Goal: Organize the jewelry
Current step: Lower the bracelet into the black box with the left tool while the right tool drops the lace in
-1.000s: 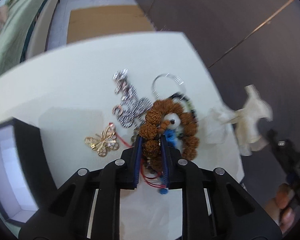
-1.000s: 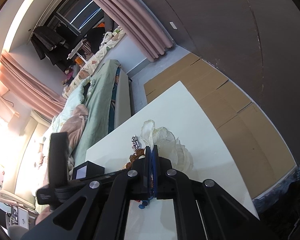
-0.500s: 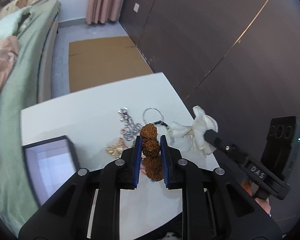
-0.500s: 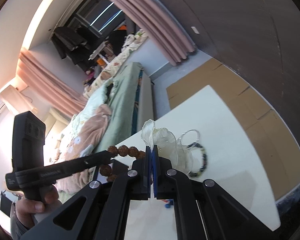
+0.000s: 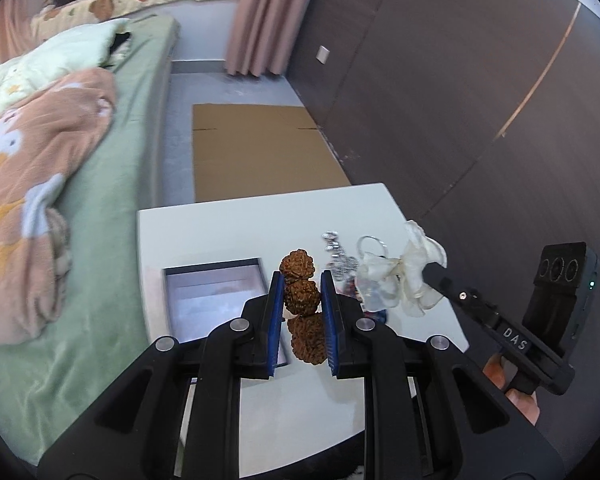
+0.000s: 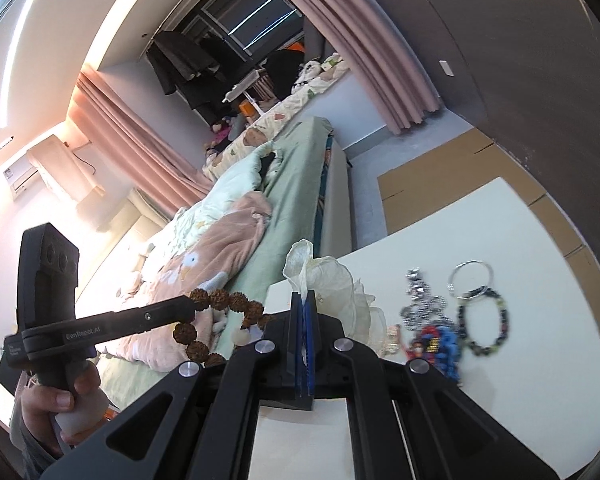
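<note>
Left wrist view shows the left hand-held gripper (image 5: 300,300) squeezing a brown bead bracelet (image 5: 299,286) above the open box (image 5: 216,292), the right hand-held gripper (image 6: 303,312) pinching a white pouch (image 6: 328,284), and shiny pieces (image 6: 424,308) waiting at right on the surface (image 6: 500,360).

your box (image 5: 214,280) near corner hidden by left gripper (image 5: 300,300) | gold butterfly brooch (image 6: 392,338) mostly hidden behind white flower (image 6: 332,280)

White counter (image 5: 228,228) in lower centre of frame carries an open box (image 5: 216,292) at left and, at right, silver chain (image 6: 422,304), ring (image 6: 470,276), dark beaded bracelet (image 6: 484,320), blue charm (image 6: 440,340).
</note>
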Demonstrator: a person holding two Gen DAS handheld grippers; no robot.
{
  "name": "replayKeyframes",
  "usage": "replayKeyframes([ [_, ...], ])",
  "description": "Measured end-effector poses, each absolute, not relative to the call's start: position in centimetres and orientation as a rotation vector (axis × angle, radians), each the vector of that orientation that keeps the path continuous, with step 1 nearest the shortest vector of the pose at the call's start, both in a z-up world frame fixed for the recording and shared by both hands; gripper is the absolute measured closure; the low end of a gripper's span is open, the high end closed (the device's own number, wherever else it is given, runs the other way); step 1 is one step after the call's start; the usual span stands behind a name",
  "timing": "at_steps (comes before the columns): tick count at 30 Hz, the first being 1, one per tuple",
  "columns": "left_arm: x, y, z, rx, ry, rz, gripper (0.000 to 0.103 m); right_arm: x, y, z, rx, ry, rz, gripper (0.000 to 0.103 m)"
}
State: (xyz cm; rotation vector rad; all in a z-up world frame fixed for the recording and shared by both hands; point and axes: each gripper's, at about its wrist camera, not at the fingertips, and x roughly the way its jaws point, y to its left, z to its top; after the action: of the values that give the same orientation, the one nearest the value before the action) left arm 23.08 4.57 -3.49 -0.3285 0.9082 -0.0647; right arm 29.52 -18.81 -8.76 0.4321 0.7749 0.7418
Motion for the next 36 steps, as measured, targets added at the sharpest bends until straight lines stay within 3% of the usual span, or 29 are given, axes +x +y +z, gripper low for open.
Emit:
replayKeyframes([
  [20,19.1,11.0,-4.5,-0.367,0.880,0.018,0.084,27.5,-7.5,-10.6,0.371,0.847,0.928,0.101],
  [24,18.8,11.7,-4.7,-0.377,0.879,0.035,0.084,27.8,-5.8,-11.5,0.349,0.906,0.951,0.095],
  [25,18.7,11.9,-4.8,-0.379,0.880,0.038,0.084,28.0,-5.7,-11.9,0.339,0.935,0.940,0.091],
  [28,18.8,12.0,-5.0,-0.388,0.881,0.035,0.084,28.0,-7.1,-12.1,0.359,0.917,0.875,0.023],
  [29,18.8,11.9,-5.0,-0.391,0.881,0.031,0.084,27.9,-7.9,-11.7,0.359,0.892,0.869,0.019],
  [36,19.8,10.5,-5.4,-0.396,0.891,-0.017,0.084,28.3,-12.5,-11.1,0.380,0.869,0.794,0.019],
])
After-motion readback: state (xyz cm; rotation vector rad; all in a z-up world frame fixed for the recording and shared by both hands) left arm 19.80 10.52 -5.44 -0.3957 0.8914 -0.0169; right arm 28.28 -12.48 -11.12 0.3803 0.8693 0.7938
